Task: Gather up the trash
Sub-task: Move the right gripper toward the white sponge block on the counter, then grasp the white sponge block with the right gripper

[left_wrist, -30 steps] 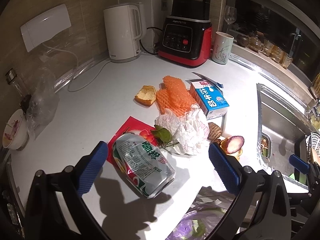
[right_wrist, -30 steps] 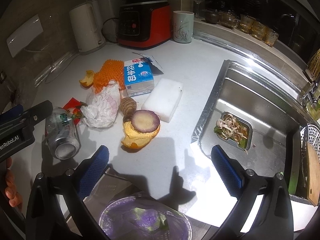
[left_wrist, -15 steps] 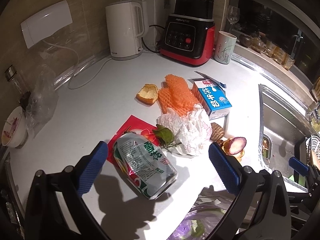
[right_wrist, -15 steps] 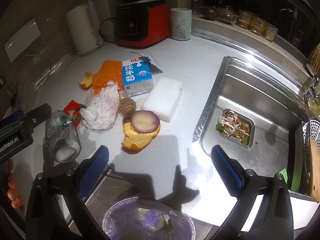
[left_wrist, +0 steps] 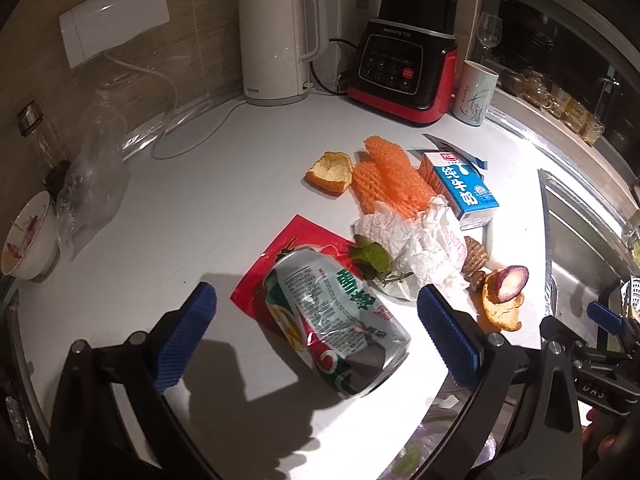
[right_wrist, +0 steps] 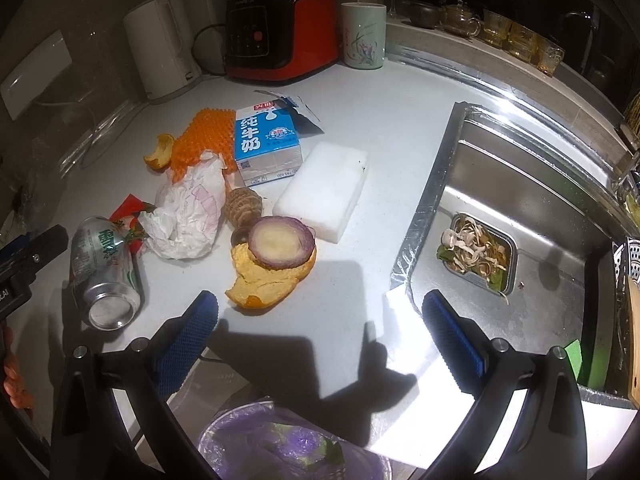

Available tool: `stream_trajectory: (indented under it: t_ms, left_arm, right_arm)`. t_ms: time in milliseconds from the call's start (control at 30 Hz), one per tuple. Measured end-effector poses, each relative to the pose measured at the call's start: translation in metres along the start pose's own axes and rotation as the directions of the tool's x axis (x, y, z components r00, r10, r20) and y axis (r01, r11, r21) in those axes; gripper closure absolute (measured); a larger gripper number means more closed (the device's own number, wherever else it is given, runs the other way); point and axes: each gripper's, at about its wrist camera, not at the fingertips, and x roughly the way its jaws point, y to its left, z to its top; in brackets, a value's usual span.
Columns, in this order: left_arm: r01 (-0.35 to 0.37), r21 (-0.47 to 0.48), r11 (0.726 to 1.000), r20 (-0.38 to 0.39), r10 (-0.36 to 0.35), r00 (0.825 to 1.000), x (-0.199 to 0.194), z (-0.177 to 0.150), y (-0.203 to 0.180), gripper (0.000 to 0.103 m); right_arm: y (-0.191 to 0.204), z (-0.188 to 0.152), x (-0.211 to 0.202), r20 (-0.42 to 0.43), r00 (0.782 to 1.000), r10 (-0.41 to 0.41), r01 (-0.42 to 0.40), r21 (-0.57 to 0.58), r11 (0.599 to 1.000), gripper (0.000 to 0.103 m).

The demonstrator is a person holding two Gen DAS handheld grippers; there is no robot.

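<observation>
On a white kitchen counter (left_wrist: pixel 208 200), a dented green-and-silver drink can (left_wrist: pixel 336 320) printed with Chinese characters lies on its side between the wide-open blue pads of the left gripper (left_wrist: pixel 316 332), touching neither and partly covering a red wrapper (left_wrist: pixel 288 248). Behind it sit crumpled white paper (left_wrist: pixel 412 240), orange foam fruit netting (left_wrist: pixel 388 176), an orange peel (left_wrist: pixel 330 172) and a blue milk carton (right_wrist: pixel 266 140) lettered "纯牛奶". A black-and-red blender base (left_wrist: pixel 400 68) reads "Joyoung"; the white kettle (left_wrist: pixel 276 44) carries a small "SUPOR" mark. The right gripper (right_wrist: pixel 320 338), fingers also spread wide and empty, hovers over bare counter near a cut purple onion (right_wrist: pixel 280 242) resting on another peel (right_wrist: pixel 268 280), beside the steel sink (right_wrist: pixel 520 200).
</observation>
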Motion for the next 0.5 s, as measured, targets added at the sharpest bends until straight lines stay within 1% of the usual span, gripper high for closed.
stream_trajectory:
  t_ms: [167, 267, 367, 433, 500]
  left_arm:
    - [-0.023, -0.046, 0.999, -0.012, 0.022, 1.0, 0.008, -0.007, 0.013, 0.006]
    - [-0.043, -0.033, 0.999, -0.029, 0.042, 0.999, 0.016, -0.007, 0.009, 0.006]
    - [-0.072, -0.003, 0.997, -0.033, 0.072, 0.997, 0.024, -0.004, 0.0, 0.006]
    - [-0.079, 0.011, 0.997, -0.037, 0.079, 0.996, 0.029, 0.0, -0.006, 0.006]
    - [-0.071, 0.005, 0.997, -0.039, 0.071, 0.997, 0.032, 0.003, -0.009, 0.006]
  right_arm:
    - [-0.013, 0.021, 0.022, -0.008, 1.0, 0.001, -0.001, 0.022, 1.0, 0.002]
    - [-0.018, 0.04, 0.037, -0.023, 1.0, 0.001, 0.0, 0.048, 0.999, 0.002]
    - [-0.019, 0.055, 0.055, -0.045, 0.999, -0.024, 0.026, 0.051, 0.998, 0.002]
    - [-0.019, 0.066, 0.067, -0.056, 0.998, -0.041, 0.044, 0.058, 0.997, 0.002]
    - [-0.021, 0.075, 0.079, -0.07, 0.996, -0.054, 0.059, 0.074, 0.996, 0.002]
